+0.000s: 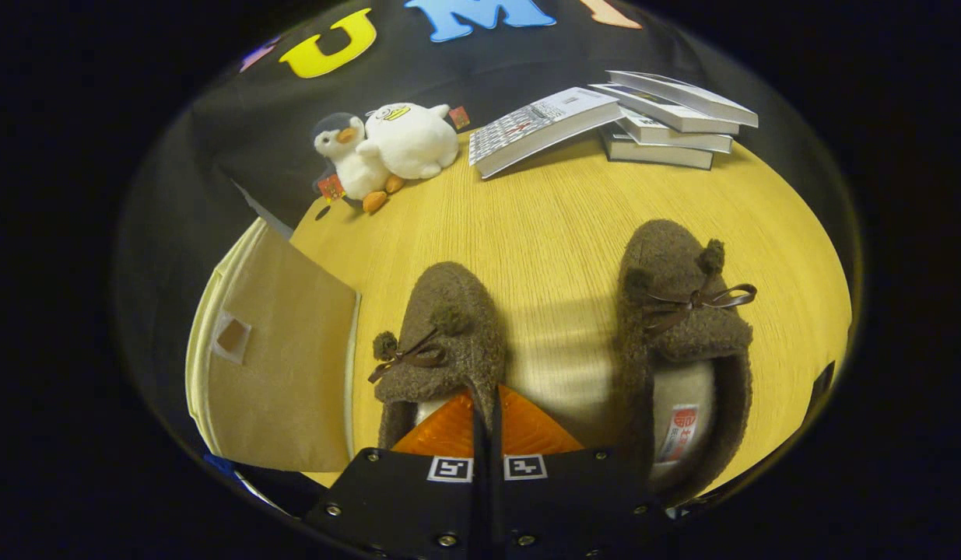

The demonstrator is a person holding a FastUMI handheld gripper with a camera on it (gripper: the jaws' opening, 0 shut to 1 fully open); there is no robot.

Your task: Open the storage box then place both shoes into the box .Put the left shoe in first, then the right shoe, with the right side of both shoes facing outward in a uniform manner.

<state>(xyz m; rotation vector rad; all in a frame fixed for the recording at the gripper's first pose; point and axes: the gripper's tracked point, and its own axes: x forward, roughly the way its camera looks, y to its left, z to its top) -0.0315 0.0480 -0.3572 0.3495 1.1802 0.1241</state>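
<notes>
The claw (486,404) has its fingers pressed together, seemingly pinching the inner rim of the left shoe (441,342) on the worktop (558,218). The right shoe (682,342) lies well apart, and the storage box (274,358) sits beside the left shoe.

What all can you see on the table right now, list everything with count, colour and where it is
left shoe: one, brown fuzzy, its collar edge between the fingers
right shoe: one, brown fuzzy, beside the other, untouched
storage box: one, beige fabric, on the left shoe's far side
plush toys: two, white, far beyond the box
books: several, white-grey, stacked far beyond the shoes
table: one, light wood
gripper: one, fingers closed on the left shoe's collar
</notes>
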